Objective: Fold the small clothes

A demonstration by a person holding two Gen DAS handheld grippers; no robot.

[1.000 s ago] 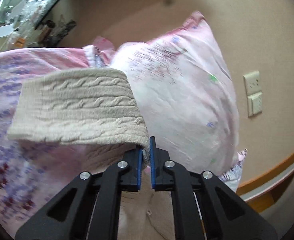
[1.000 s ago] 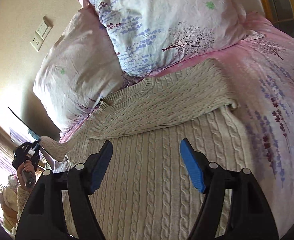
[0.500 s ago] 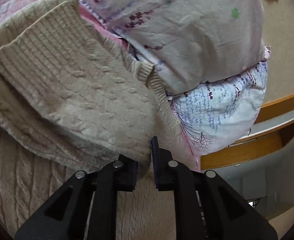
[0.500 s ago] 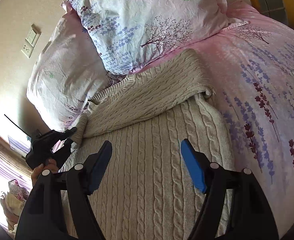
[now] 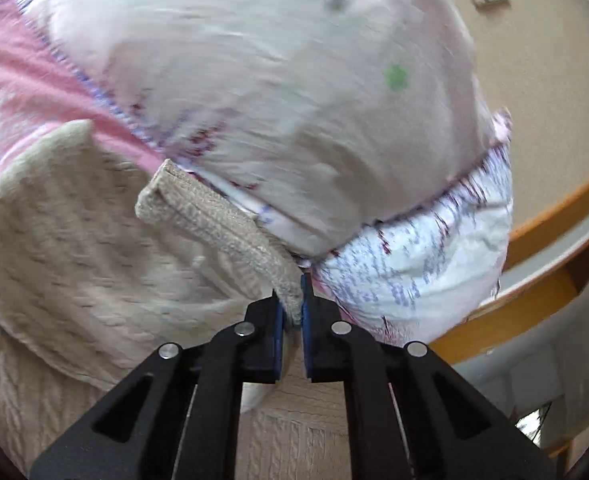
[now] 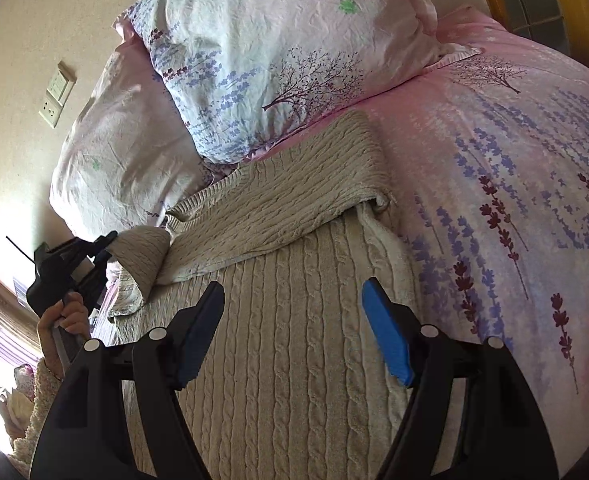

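One cream cable-knit sweater is spread flat on the bed, and it fills the near middle of the right wrist view, where the right gripper is held above its body with both blue-padded fingers set wide apart and nothing between them. Two sleeves can be counted: the right sleeve is laid folded across the chest, its ribbed cuff end lying toward the right near the bedsheet, while the left sleeve is lifted at the sweater's left edge. That sleeve is pinched by the left gripper, whose jaws are pressed together on the ribbed cuff, as seen up close in the left wrist view; in the right wrist view the same tool is seen at the far left, grasped by the person's hand. Beyond the sweater's collar, two pillows are stacked against the wall: a floral pillow printed with purple sprigs and a bare tree, and a paler pink pillow to its left. Farther still, on the beige wall, one switch and socket panel is mounted. A wooden bed frame is seen at the right of the left wrist view.
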